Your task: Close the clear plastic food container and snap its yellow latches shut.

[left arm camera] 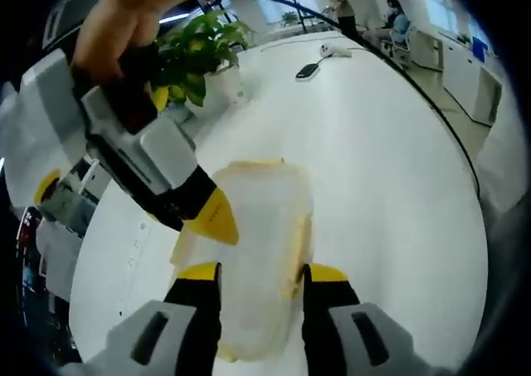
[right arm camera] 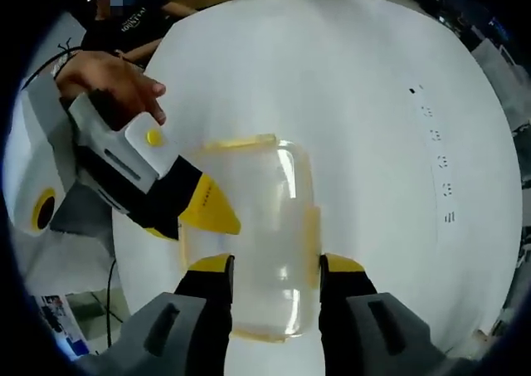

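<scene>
- Yellow-tipped fingers of the left gripper (left arm camera: pixel 261 280) are seen spread on either side of the near end of the clear plastic food container (left arm camera: pixel 261 260), which lies on the white table (left arm camera: pixel 373 168) straight ahead of them.
- From the right gripper view, the right gripper (right arm camera: pixel 274 276) is likewise held with its fingers apart, straddling the near end of the container (right arm camera: pixel 253 243); nothing is pinched by either pair.
- The container's long axis runs away from both cameras, in line with the fingers, and its lid appears to be already laid on top.
- Yellow latches are made out along the edges: one on the long side by the right-hand finger (right arm camera: pixel 312 231) and one across the far end (right arm camera: pixel 241 144).
- Both grippers are about equally near, each entering the other's view from the left with a yellow tip just beside the container's side.
- A side latch is judged the closest target; whether it is already snapped cannot be told.
- Further off, a potted plant (left arm camera: pixel 199 52) and a small dark object (left arm camera: pixel 307 71) stand well apart, and nothing blocks the container.
</scene>
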`<act>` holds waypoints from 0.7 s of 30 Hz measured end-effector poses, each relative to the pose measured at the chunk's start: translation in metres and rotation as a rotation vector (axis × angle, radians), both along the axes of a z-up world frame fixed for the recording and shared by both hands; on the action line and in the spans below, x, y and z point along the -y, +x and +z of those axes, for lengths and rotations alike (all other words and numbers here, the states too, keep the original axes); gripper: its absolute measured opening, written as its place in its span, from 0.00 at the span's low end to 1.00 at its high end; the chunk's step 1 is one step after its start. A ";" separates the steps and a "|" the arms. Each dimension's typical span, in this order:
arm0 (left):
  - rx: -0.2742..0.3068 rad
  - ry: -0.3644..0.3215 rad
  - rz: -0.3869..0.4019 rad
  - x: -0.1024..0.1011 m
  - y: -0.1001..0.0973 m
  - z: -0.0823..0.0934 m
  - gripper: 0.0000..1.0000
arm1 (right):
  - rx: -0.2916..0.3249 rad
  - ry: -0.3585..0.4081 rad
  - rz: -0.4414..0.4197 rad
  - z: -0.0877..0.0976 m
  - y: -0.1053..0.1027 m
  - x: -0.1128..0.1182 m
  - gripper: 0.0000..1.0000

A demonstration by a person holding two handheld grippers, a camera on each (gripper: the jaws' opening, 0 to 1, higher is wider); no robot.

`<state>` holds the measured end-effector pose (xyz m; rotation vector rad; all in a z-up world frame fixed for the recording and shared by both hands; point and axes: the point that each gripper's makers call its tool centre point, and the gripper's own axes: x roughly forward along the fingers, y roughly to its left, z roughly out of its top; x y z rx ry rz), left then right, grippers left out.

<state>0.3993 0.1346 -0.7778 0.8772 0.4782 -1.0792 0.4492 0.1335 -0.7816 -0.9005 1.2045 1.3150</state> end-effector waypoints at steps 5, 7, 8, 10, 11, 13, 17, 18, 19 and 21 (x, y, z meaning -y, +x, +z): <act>0.005 0.002 -0.007 0.000 0.001 0.000 0.32 | -0.037 -0.016 0.010 -0.002 0.005 -0.003 0.38; 0.004 -0.004 -0.009 0.000 0.001 0.000 0.31 | -0.041 -0.021 0.013 -0.002 0.005 -0.003 0.38; 0.006 -0.004 -0.009 0.000 0.001 0.000 0.31 | -0.040 -0.030 0.017 -0.002 0.005 -0.003 0.38; 0.018 0.004 -0.012 0.000 0.001 0.000 0.31 | -0.041 -0.040 0.021 -0.002 0.009 -0.005 0.38; 0.046 0.021 0.011 -0.004 0.005 -0.001 0.29 | -0.043 -0.042 0.021 -0.002 0.011 -0.005 0.38; 0.043 0.006 -0.015 -0.003 0.003 0.000 0.30 | -0.043 -0.041 0.022 -0.004 0.009 -0.004 0.38; 0.038 -0.006 -0.028 0.000 0.000 -0.001 0.30 | -0.048 -0.018 0.023 -0.004 0.006 -0.001 0.37; 0.045 -0.001 -0.035 0.002 -0.001 -0.002 0.30 | -0.051 -0.014 0.022 -0.004 0.005 -0.001 0.37; 0.045 0.001 -0.037 0.002 -0.001 -0.002 0.30 | -0.057 -0.010 0.024 -0.005 0.006 -0.002 0.37; 0.057 0.005 -0.046 0.004 0.000 -0.004 0.30 | -0.076 -0.007 0.026 -0.006 0.005 -0.002 0.37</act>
